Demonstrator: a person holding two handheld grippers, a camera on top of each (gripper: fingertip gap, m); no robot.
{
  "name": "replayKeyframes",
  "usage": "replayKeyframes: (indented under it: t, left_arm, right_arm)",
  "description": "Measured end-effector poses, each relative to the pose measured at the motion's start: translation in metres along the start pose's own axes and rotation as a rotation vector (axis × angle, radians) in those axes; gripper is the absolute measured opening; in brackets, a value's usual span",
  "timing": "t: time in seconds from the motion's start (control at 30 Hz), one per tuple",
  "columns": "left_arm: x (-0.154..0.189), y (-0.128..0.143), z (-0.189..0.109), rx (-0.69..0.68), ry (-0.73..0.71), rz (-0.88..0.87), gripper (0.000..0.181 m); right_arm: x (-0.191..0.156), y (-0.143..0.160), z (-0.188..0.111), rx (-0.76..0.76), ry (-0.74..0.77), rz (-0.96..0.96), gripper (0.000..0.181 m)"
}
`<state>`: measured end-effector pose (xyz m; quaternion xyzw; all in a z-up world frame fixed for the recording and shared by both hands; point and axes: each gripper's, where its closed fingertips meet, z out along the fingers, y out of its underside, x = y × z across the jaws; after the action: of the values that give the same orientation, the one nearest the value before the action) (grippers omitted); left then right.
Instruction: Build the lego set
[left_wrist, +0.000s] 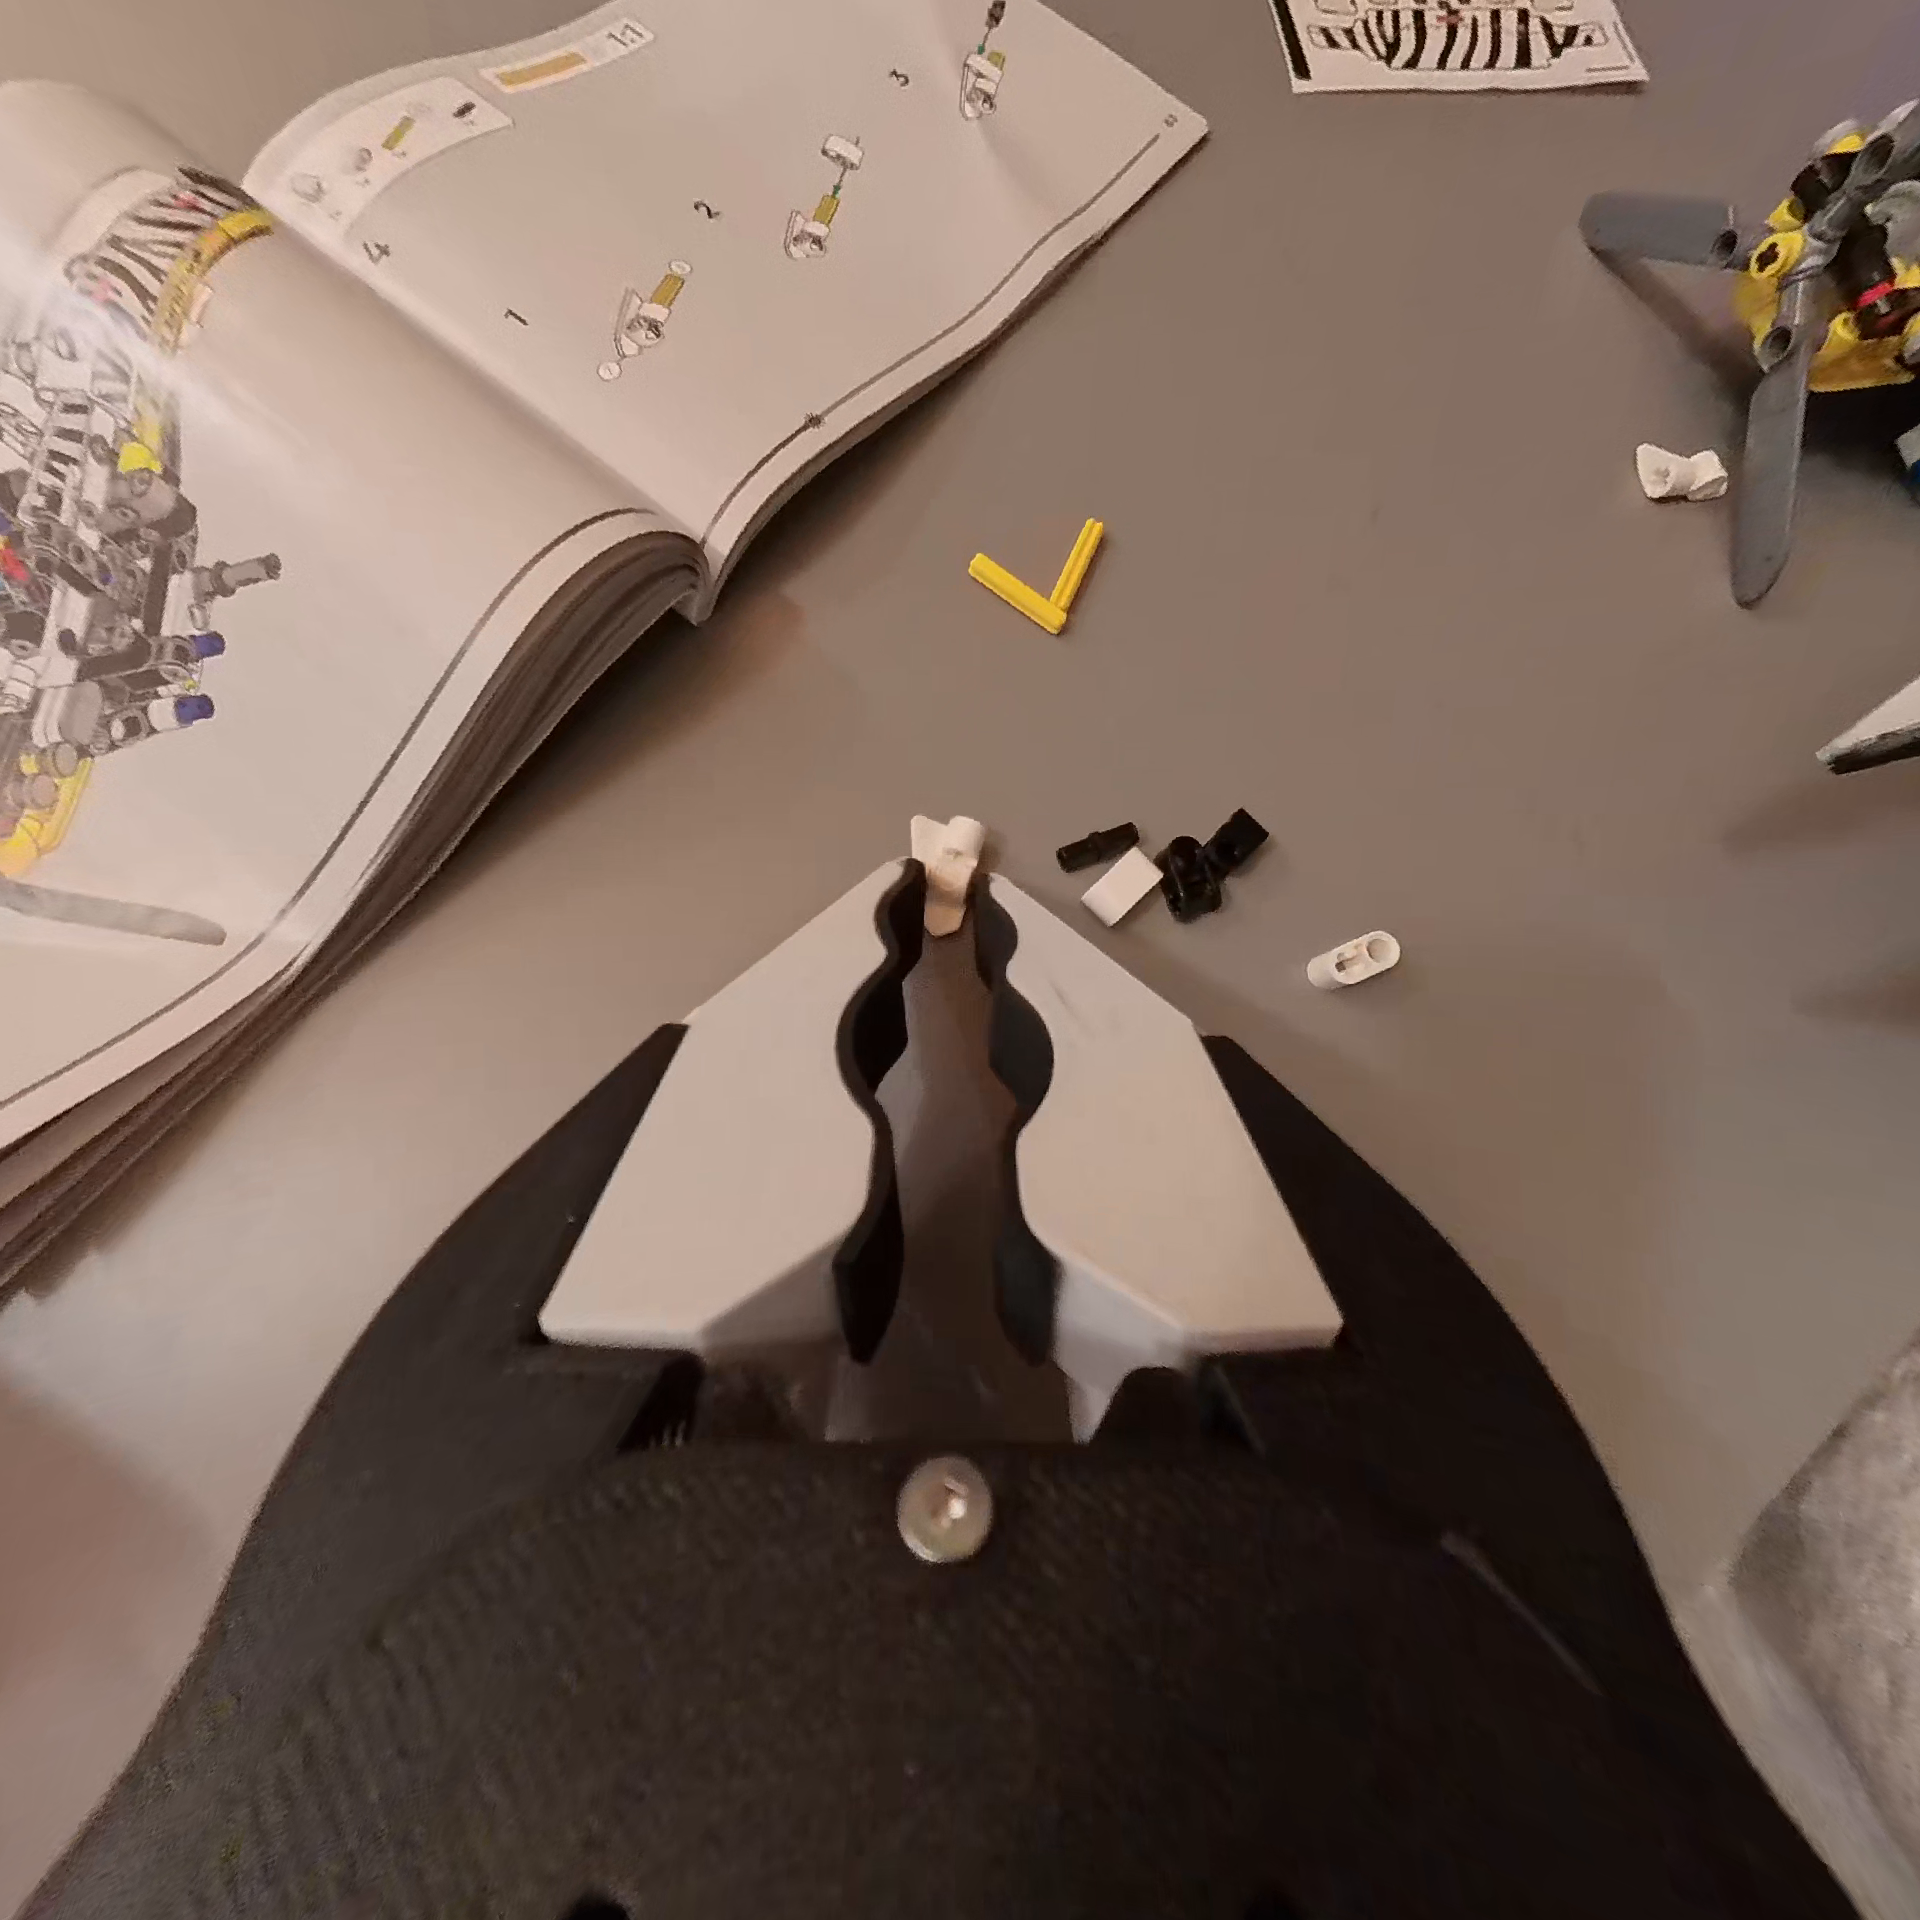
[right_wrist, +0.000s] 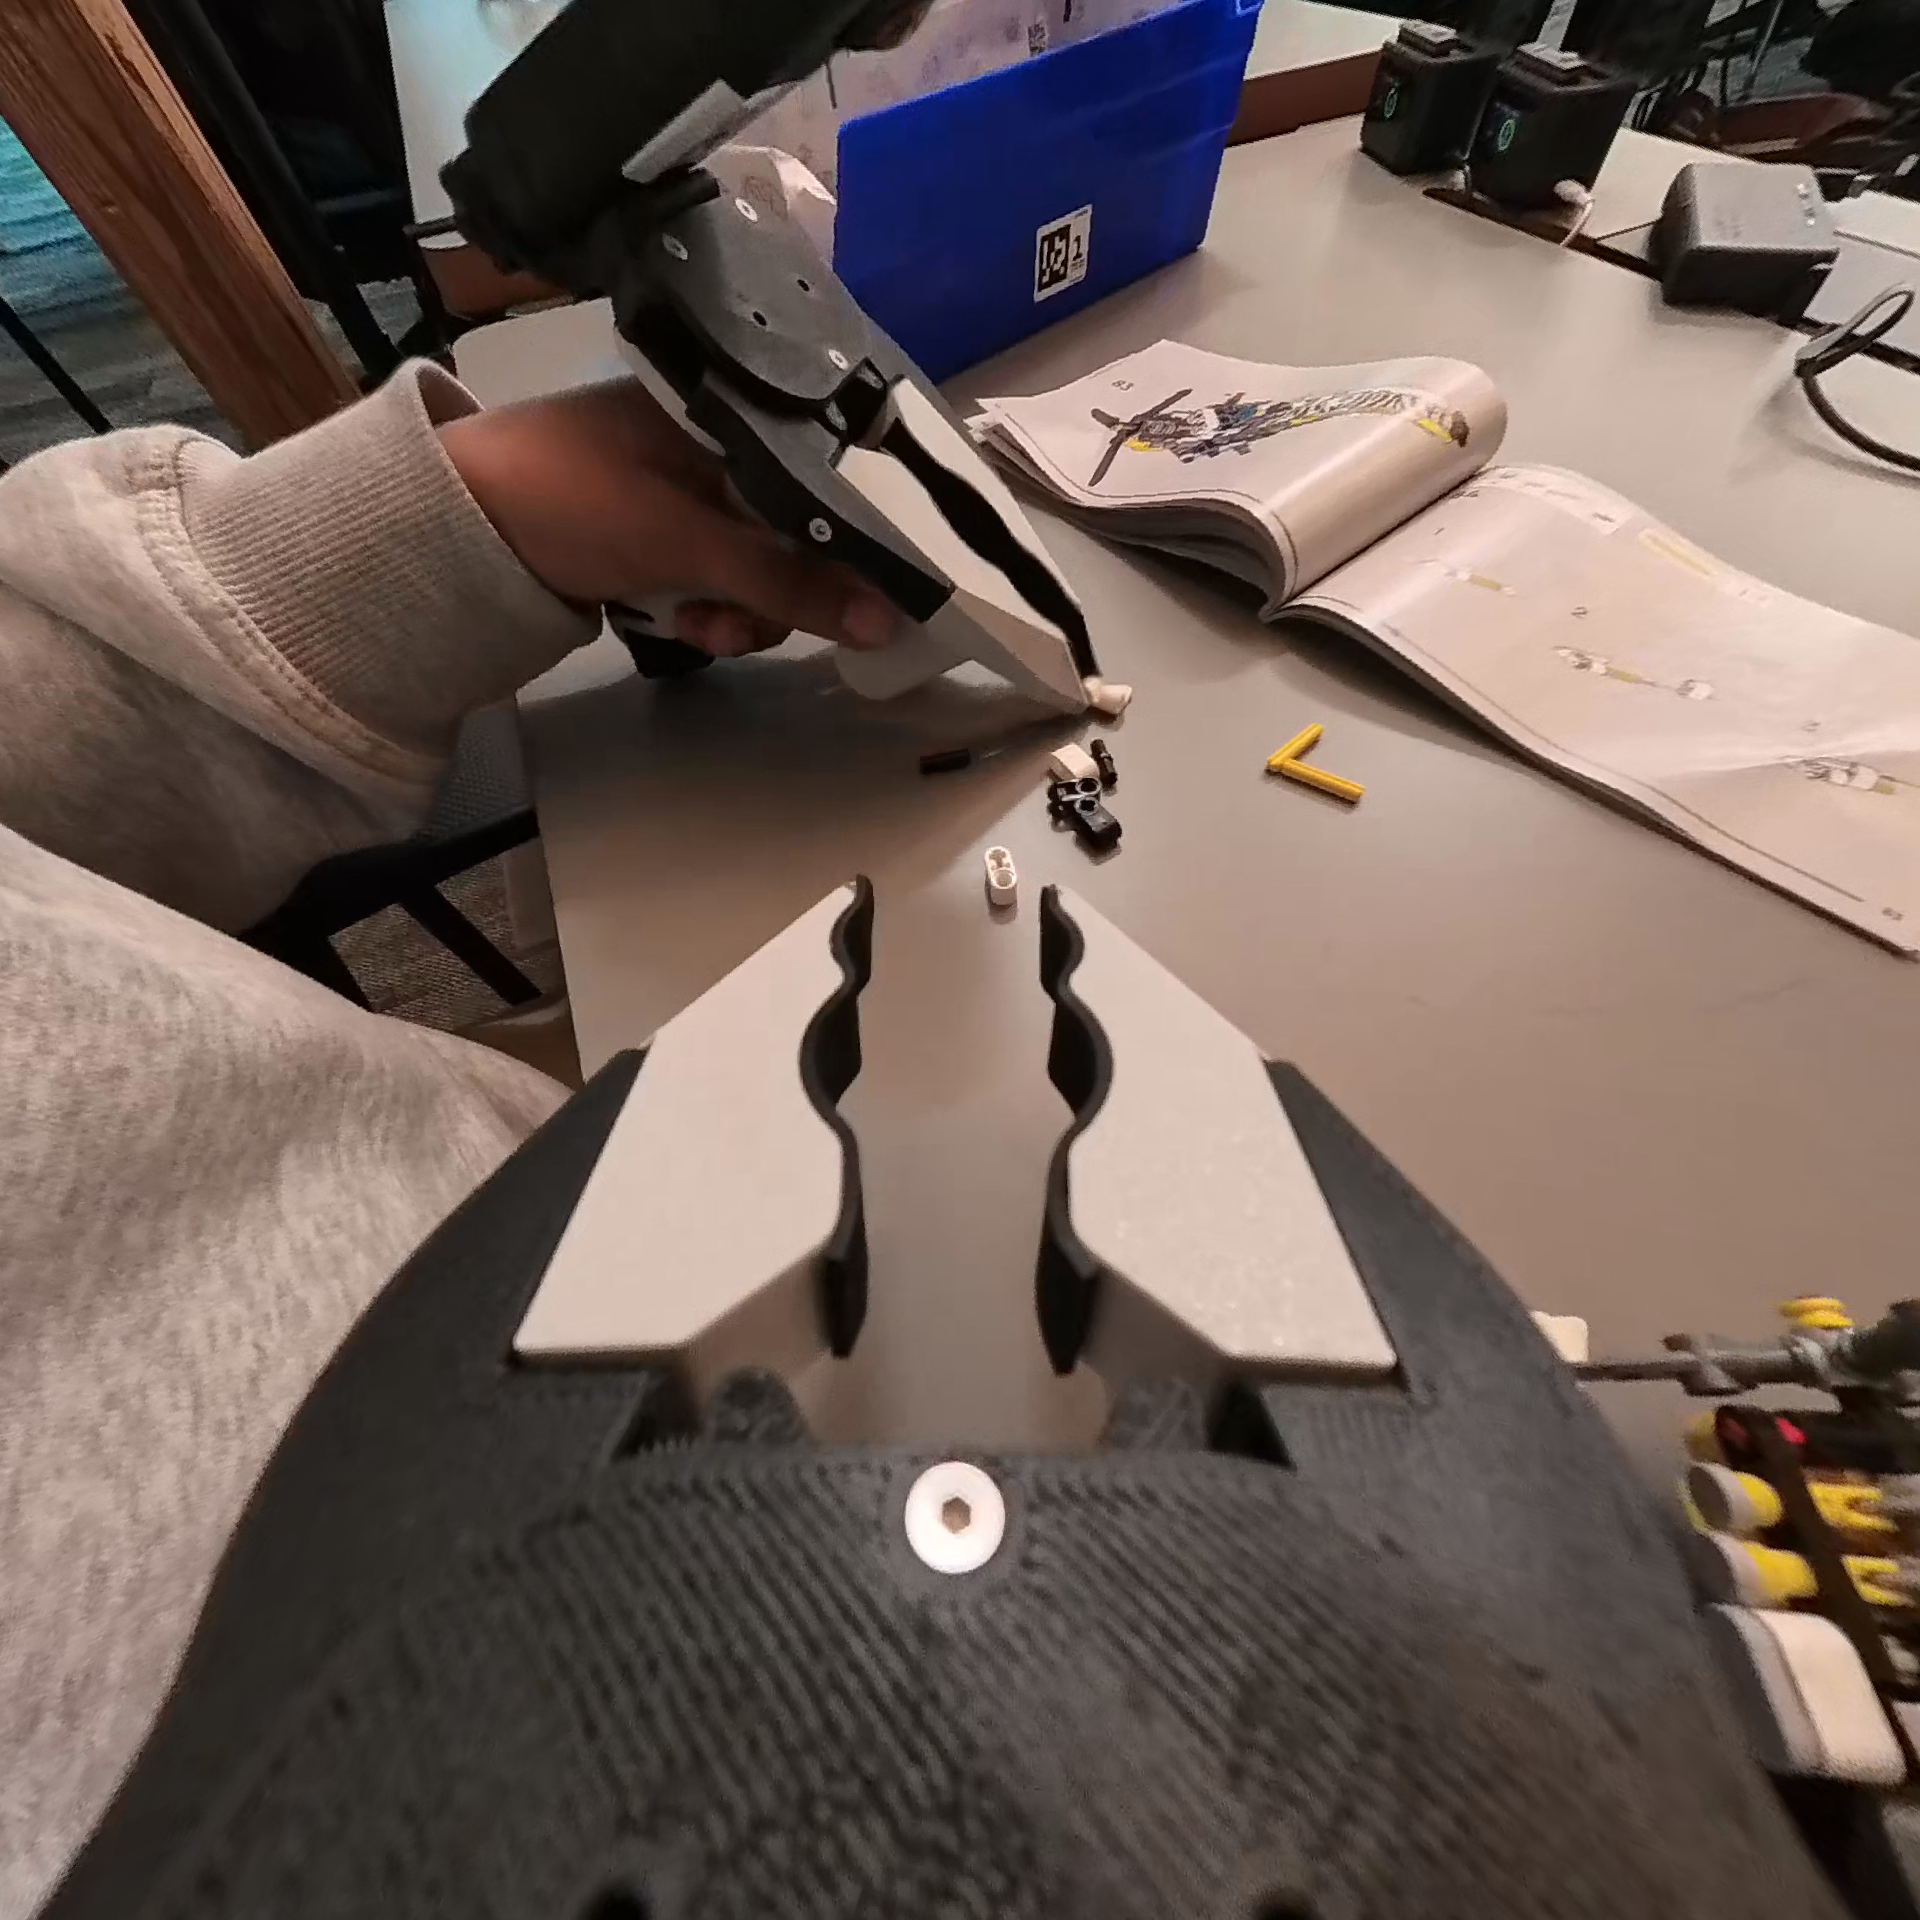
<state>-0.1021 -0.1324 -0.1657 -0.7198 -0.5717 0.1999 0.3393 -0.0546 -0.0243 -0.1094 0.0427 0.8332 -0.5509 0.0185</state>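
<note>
My left gripper (left_wrist: 948, 868) is shut on a small white lego connector (left_wrist: 951, 857) at its fingertips, low at the grey table; it also shows in the right wrist view (right_wrist: 1086, 691) with the white piece (right_wrist: 1110, 698). My right gripper (right_wrist: 954, 896) is open and empty, just short of a white two-hole connector (right_wrist: 1002, 875), which also shows in the left wrist view (left_wrist: 1354, 958). Two yellow axles (left_wrist: 1039, 574) lie in a V. A black pin (left_wrist: 1097, 846), a white tile (left_wrist: 1122, 886) and black connectors (left_wrist: 1210, 860) lie to the right of my left gripper.
An open instruction booklet (left_wrist: 436, 436) lies at the left. A sticker sheet (left_wrist: 1455, 42) lies at the far edge. The partly built yellow and grey model (left_wrist: 1829, 312) with rotor blades and a white piece (left_wrist: 1681, 474) sit at the right. A blue bin (right_wrist: 1029, 177) stands behind.
</note>
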Motion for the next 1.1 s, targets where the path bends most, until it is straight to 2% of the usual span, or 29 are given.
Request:
replayKeyframes:
  t: [0.1, 0.2, 0.3, 0.43, 0.53, 0.7, 0.77, 1.1]
  left_arm:
    - [-0.001, -0.009, -0.007, 0.060, -0.017, 0.010, 0.007]
    - [0.013, -0.027, -0.018, 0.168, 0.030, 0.064, 0.007]
    - [0.046, -0.047, -0.031, 0.308, 0.088, 0.269, 0.007]
    - [0.077, -0.065, -0.045, 0.457, 0.035, 0.520, 0.007]
    - [0.100, -0.065, -0.045, 0.473, 0.121, 0.544, 0.007]
    - [0.116, -0.066, -0.048, 0.498, 0.154, 0.585, 0.007]
    - [0.121, -0.064, -0.048, 0.496, 0.167, 0.596, 0.006]
    - [0.129, -0.062, -0.047, 0.495, 0.144, 0.655, 0.006]
  right_arm:
    - [0.001, 0.000, 0.000, 0.001, -0.002, 0.000, 0.030]
    - [0.006, -0.002, 0.000, 0.003, 0.014, -0.008, 0.031]
    - [0.012, -0.012, -0.003, 0.049, 0.020, 0.010, 0.034]
    - [0.018, -0.035, -0.010, 0.176, -0.054, 0.177, 0.042]
    - [0.019, -0.048, -0.016, 0.264, -0.163, 0.332, 0.043]
    - [0.023, -0.051, -0.021, 0.325, -0.269, 0.513, 0.037]
    - [0.022, -0.050, -0.023, 0.351, -0.307, 0.542, 0.031]
    - [0.021, -0.046, -0.024, 0.339, -0.335, 0.568, 0.024]
